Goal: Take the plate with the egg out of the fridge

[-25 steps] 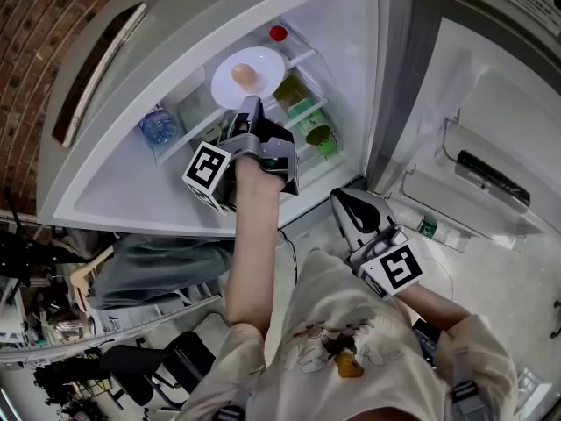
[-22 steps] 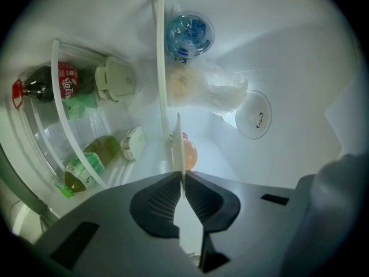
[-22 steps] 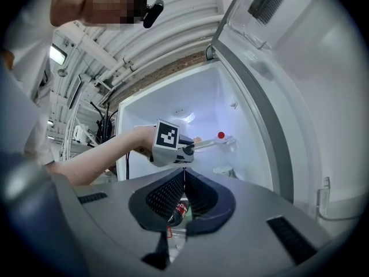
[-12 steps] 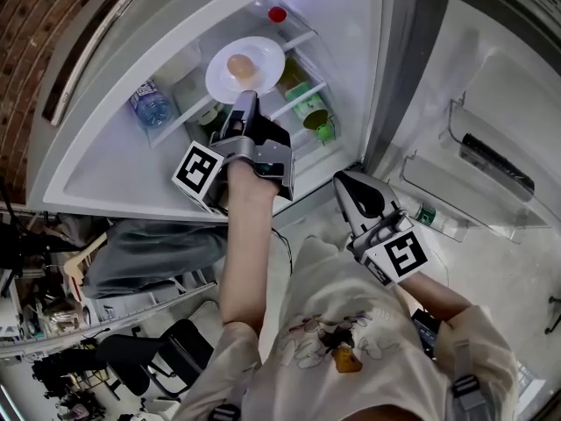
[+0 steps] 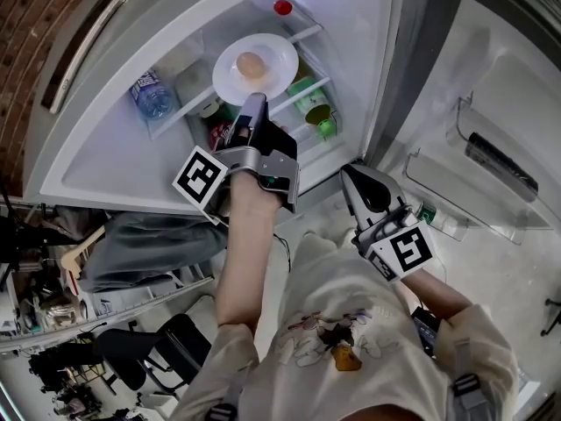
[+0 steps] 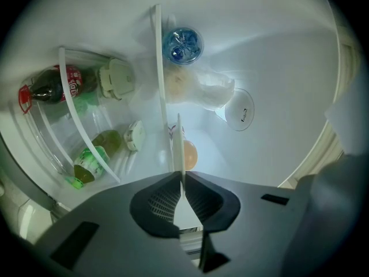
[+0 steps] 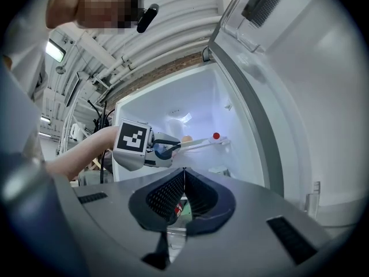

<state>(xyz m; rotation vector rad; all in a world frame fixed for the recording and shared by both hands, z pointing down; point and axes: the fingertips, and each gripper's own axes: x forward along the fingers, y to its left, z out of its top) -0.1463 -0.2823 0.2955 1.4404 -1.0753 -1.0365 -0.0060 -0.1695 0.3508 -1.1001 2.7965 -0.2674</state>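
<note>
A white plate (image 5: 273, 70) with a brown egg (image 5: 251, 64) on it is inside the open fridge, in front of the shelf rails. My left gripper (image 5: 253, 105) is shut on the plate's near rim. In the left gripper view the plate (image 6: 179, 140) shows edge-on between the pads, with the egg (image 6: 189, 154) just beyond my left gripper (image 6: 180, 184). My right gripper (image 5: 348, 174) hangs low by the fridge's bottom edge, shut with nothing in it. From the right gripper view (image 7: 184, 175) I see the plate (image 7: 199, 144) and egg (image 7: 186, 138) held level.
Fridge shelves hold a water bottle (image 5: 151, 95), green bottles (image 5: 313, 112), a cola bottle (image 6: 55, 88) and a red-capped item (image 5: 282, 8). The open fridge door (image 5: 491, 103) stands at the right, with a bottle (image 5: 434, 219) in its rack. Clutter and a chair lie at lower left.
The left gripper stays shut on the plate's rim; plate and gripper have shifted slightly right and up in the head view. The right gripper has hardly moved.
</note>
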